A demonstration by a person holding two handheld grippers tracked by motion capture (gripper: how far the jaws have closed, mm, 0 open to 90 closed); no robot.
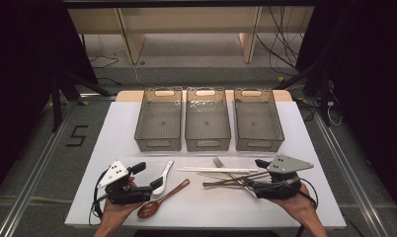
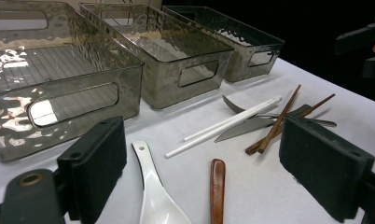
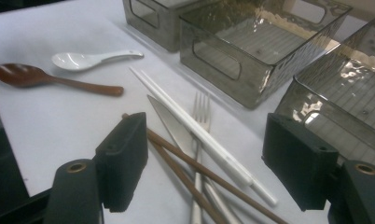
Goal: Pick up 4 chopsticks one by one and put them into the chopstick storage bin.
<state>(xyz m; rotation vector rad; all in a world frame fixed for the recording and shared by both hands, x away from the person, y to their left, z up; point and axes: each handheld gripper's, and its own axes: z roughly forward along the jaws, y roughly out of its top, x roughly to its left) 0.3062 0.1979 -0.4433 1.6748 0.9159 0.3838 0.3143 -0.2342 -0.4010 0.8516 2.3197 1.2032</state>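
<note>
My left gripper [image 1: 147, 177] is open at the table's front left, nothing between its jaws. Ahead of it lie a white ceramic spoon [image 2: 155, 196] and a brown wooden spoon [image 1: 162, 197]. At the front right my right gripper [image 3: 211, 161] is open too and hovers over a loose pile: white chopsticks [image 3: 185, 116], brown chopsticks [image 3: 176, 154], a fork [image 3: 200, 109] and a knife [image 3: 169, 121]. The brown chopsticks run under one of its jaws. Its pads press on nothing.
Three clear grey bins stand side by side at the back of the white table [image 1: 112, 133]: left [image 1: 158, 120], middle [image 1: 208, 120], right [image 1: 258, 120]. All look empty. A person's hands come in from the front edge.
</note>
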